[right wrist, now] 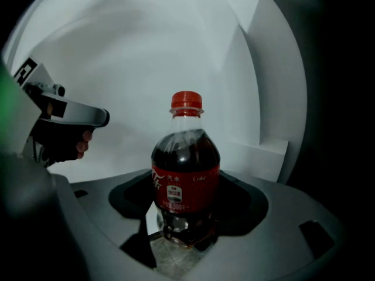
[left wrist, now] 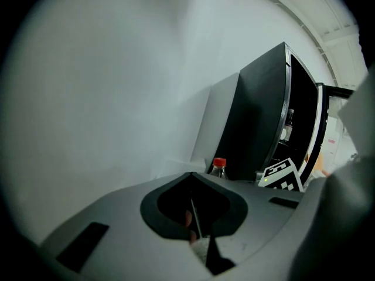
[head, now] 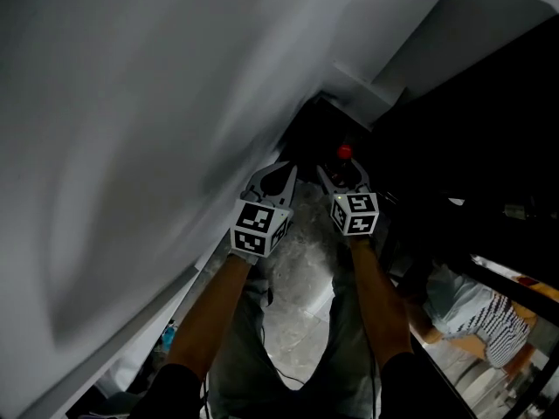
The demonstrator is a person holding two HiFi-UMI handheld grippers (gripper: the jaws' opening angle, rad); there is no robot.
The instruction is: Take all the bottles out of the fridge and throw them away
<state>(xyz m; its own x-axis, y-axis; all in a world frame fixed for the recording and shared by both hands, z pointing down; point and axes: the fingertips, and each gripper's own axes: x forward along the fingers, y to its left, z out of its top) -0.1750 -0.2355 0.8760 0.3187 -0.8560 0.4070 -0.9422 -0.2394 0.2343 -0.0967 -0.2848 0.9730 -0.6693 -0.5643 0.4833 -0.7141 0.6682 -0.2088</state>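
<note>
A small cola bottle (right wrist: 186, 168) with a red cap and red label stands upright between the jaws of my right gripper (right wrist: 185, 218), which is shut on its lower part. In the head view only its red cap (head: 344, 152) shows above the right gripper (head: 343, 175). My left gripper (head: 278, 177) is held up beside it, close to the white wall; its jaws meet in a thin line with nothing between them (left wrist: 191, 180). The black fridge (left wrist: 263, 122) stands ahead on the right with its door open, and a bottle (left wrist: 286, 127) shows on a shelf inside.
A white wall (head: 131, 147) fills the left side, close to the left gripper. Crinkled clear plastic (head: 301, 269) lies on the floor below my arms. A person in a striped top (head: 489, 321) is at the lower right. The scene is dim.
</note>
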